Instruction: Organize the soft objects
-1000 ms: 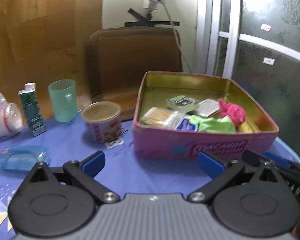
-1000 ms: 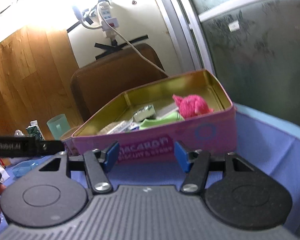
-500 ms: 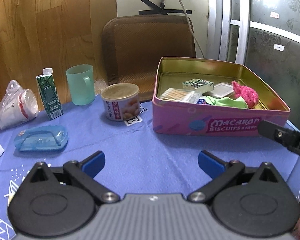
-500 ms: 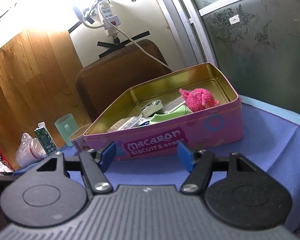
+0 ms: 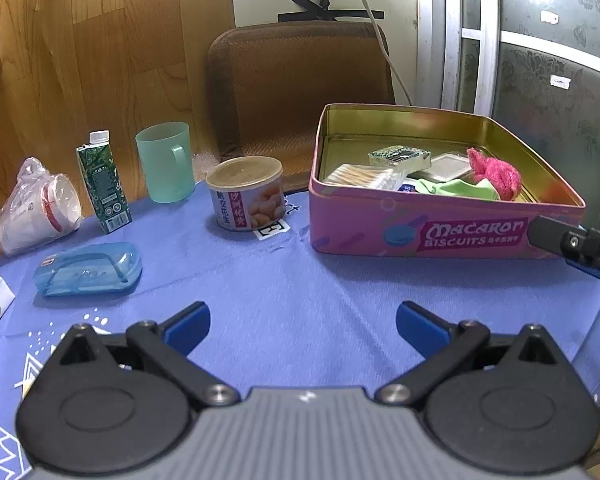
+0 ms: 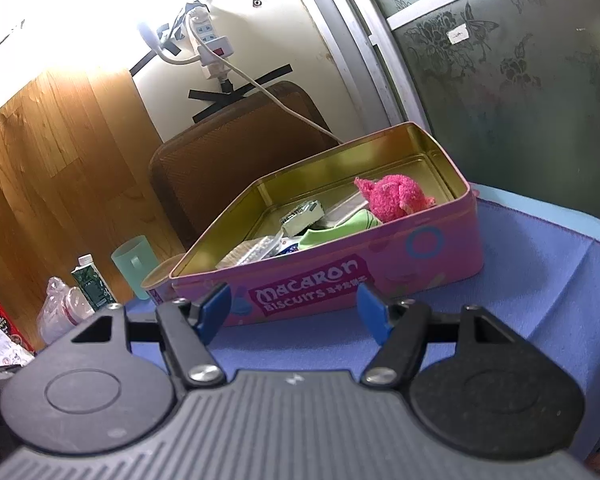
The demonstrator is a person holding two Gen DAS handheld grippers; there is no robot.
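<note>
soft things sit inside the pink biscuit tin (image 5: 428, 232): a fuzzy pink cloth (image 5: 496, 174) at the tin's 3 o'clock side, with a light green cloth (image 5: 460, 190) just beside it toward the near wall. also in the tin are a clear packet of cotton swabs (image 5: 364, 176), a small green-printed packet (image 5: 398, 156) and a flat clear case (image 5: 448, 166). the tin stands open on the blue tabletop (image 5: 300, 288), at 1 o'clock from the left gripper (image 5: 303, 326).

the left gripper hangs over bare cloth, its jaws spread wide and holding nothing. the right gripper (image 6: 294, 308) faces the tin's lettered near wall from close by; its jaws have just been opening and now stand well apart with nothing between them. in the left wrist view one black finger of the right gripper pokes in at 3 o'clock, in front of the tin's near right corner; whether it touches the tin i cannot tell.

at 11 o'clock from the left gripper stands a round can (image 5: 246, 194), with a green cup (image 5: 164, 162) and a green carton (image 5: 103, 186) farther toward 10 o'clock. a bagged stack of cups (image 5: 36, 210) lies at the far left, and a blue plastic case (image 5: 88, 270) lies flat nearer the gripper. a brown chair back (image 5: 300, 80) stands behind the tabletop.
</note>
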